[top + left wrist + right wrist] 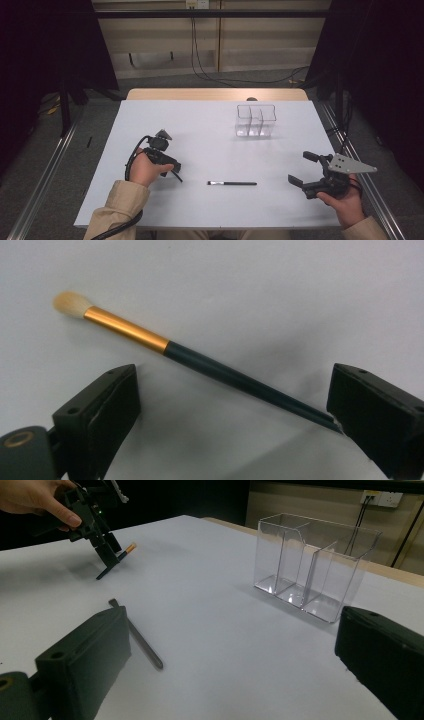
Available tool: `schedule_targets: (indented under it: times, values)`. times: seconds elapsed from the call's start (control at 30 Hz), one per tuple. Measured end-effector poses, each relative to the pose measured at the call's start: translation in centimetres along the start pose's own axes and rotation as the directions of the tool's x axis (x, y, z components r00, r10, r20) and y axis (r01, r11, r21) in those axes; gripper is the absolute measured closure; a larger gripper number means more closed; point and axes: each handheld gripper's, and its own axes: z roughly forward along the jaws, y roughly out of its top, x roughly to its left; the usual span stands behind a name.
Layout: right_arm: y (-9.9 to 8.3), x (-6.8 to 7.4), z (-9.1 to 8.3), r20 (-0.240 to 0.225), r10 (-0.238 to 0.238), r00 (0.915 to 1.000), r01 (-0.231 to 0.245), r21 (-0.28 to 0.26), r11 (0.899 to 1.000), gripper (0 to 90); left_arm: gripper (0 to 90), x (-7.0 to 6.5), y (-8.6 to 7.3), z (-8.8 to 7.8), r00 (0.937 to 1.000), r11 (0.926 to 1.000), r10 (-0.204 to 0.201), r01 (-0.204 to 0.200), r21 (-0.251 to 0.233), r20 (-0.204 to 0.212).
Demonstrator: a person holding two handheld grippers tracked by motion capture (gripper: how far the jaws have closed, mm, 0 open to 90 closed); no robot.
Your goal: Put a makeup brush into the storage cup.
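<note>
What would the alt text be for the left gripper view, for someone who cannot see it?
A makeup brush with pale bristles, gold ferrule and dark handle lies on a white table, between the open black jaws of the left gripper. Its handle tip reaches the right-hand jaw.

Both tools (167, 162) (303, 168) gape — hands low.

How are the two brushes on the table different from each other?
The gold-banded brush has a pale fluffy tip, a gold ferrule and a dark tapered handle; the slim dark brush looks plain dark with a small flat tip. The gold-banded brush lies between the open left gripper's jaws; the slim dark brush lies alone mid-table. Both lie flat on the white table.
</note>
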Motion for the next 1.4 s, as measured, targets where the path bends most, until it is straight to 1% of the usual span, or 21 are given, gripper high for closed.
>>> schedule_targets:
  times: [0.07, 0.13, 0.2, 0.23, 0.27, 0.3, 0.33, 0.4, 0.5, 0.53, 0.57, 0.6, 0.63, 0.7, 0.77, 0.93, 1.0, 1.13, 1.23, 1.33, 1.4]
  values:
    - [0.0, 0.0, 0.0, 0.002, 0.000, 1.0000, 0.000, 0.000, 1.000, 0.8, 9.2, -0.2, -0.1, 0.0, 0.9999, 0.9999, 0.014, -0.014, 0.002, -0.008]
    - [0.0, 0.0, 0.0, 0.003, -0.001, 1.0000, 0.001, -0.001, 1.000, 0.8, 12.9, -0.6, -0.2, -0.1, 0.9987, 0.9990, 0.045, -0.045, 0.008, -0.022]
    - [0.0, 0.0, 0.0, 0.003, -0.002, 1.0000, 0.002, 0.000, 1.000, 0.8, 19.9, -0.8, -0.2, -0.3, 0.9971, 0.9975, 0.069, -0.069, 0.017, -0.032]
    - [0.0, 0.0, 0.0, 0.002, -0.004, 1.0000, 0.004, 0.002, 1.000, 0.9, 27.2, -0.8, -0.2, -0.3, 0.9961, 0.9967, 0.080, -0.079, 0.018, -0.038]
    - [0.0, 0.0, 0.0, 0.002, -0.004, 1.0000, 0.004, 0.002, 1.000, 0.9, 27.2, -0.8, -0.3, -0.5, 0.9942, 0.9953, 0.095, -0.094, 0.023, -0.051]
    - [0.0, 0.0, 0.0, 0.000, -0.003, 1.0000, 0.003, 0.000, 1.000, 0.9, 33.1, -0.7, -0.3, -0.6, 0.9919, 0.9937, 0.111, -0.110, 0.023, -0.061]
    - [0.0, 0.0, 0.0, 0.001, -0.004, 1.0000, 0.004, 0.000, 1.000, 0.9, 36.4, -0.7, -0.3, -0.6, 0.9935, 0.9948, 0.100, -0.099, 0.024, -0.055]
    - [0.0, 0.0, 0.0, 0.002, -0.006, 1.0000, 0.006, 0.002, 1.000, 0.9, 43.2, -0.7, -0.3, -0.8, 0.9933, 0.9946, 0.102, -0.101, 0.022, -0.055]
    - [0.0, 0.0, 0.1, 0.002, -0.004, 1.0000, 0.004, 0.001, 1.000, 1.0, 56.5, -0.7, -0.3, -0.9, 0.9911, 0.9920, 0.123, -0.122, 0.032, -0.049]
    - [0.0, 0.0, 0.1, 0.001, -0.006, 1.0000, 0.006, 0.003, 1.000, 1.0, 58.9, -0.8, -0.3, -0.9, 0.9915, 0.9922, 0.122, -0.120, 0.035, -0.047]
    - [0.0, 0.0, 0.1, 0.001, -0.008, 1.0000, 0.008, 0.003, 1.000, 1.0, 61.7, -0.9, -0.3, -0.9, 0.9898, 0.9903, 0.135, -0.134, 0.039, -0.046]
    - [0.0, 0.0, 0.1, 0.000, -0.007, 1.0000, 0.007, 0.006, 1.000, 1.0, 66.5, -0.9, -0.2, -1.0, 0.9896, 0.9897, 0.137, -0.135, 0.047, -0.042]
    - [0.0, 0.0, 0.1, 0.000, -0.007, 1.0000, 0.007, 0.006, 1.000, 1.0, 66.5, -1.0, -0.2, -1.0, 0.9908, 0.9905, 0.130, -0.129, 0.049, -0.035]
    - [0.0, 0.0, 0.1, 0.001, -0.010, 0.9999, 0.010, 0.009, 1.000, 1.2, 74.0, -0.9, -0.1, -1.0, 0.9892, 0.9886, 0.142, -0.140, 0.055, -0.035]
    - [0.0, 0.0, 0.1, 0.002, -0.009, 1.0000, 0.009, 0.009, 1.000, 1.2, 75.2, -0.8, 0.0, -1.0, 0.9930, 0.9918, 0.115, -0.113, 0.059, -0.027]
    - [-0.1, 0.0, 0.2, 0.001, -0.012, 0.9999, 0.012, 0.011, 1.000, 1.2, 75.2, -0.5, 0.0, -0.9, 0.9954, 0.9941, 0.095, -0.095, 0.052, -0.003]
    - [-0.1, 0.0, 0.2, 0.002, -0.008, 1.0000, 0.008, 0.013, 1.000, 1.2, 70.7, -0.4, 0.0, -0.9, 0.9974, 0.9959, 0.071, -0.071, 0.055, 0.013]
    - [-0.1, 0.1, 0.3, 0.000, -0.012, 0.9999, 0.012, 0.013, 1.000, 1.2, 71.0, -0.7, 0.1, -0.8, 0.9978, 0.9958, 0.066, -0.066, 0.064, -0.004]
    - [0.0, 0.1, 0.4, -0.004, -0.015, 0.9999, 0.015, 0.018, 1.000, 1.2, 71.9, -0.7, 0.2, -0.7, 0.9992, 0.9970, 0.039, -0.038, 0.067, -0.011]
    - [-0.1, 0.1, 0.4, -0.003, -0.012, 0.9999, 0.012, 0.018, 1.000, 1.3, 74.8, -1.0, 0.2, -0.7, 0.9979, 0.9965, 0.045, -0.042, 0.072, -0.046]
    - [-0.1, 0.0, 0.4, -0.004, -0.011, 0.9999, 0.011, 0.018, 1.000, 1.3, 78.6, -1.2, 0.2, -0.6, 0.9974, 0.9967, 0.042, -0.038, 0.072, -0.059]
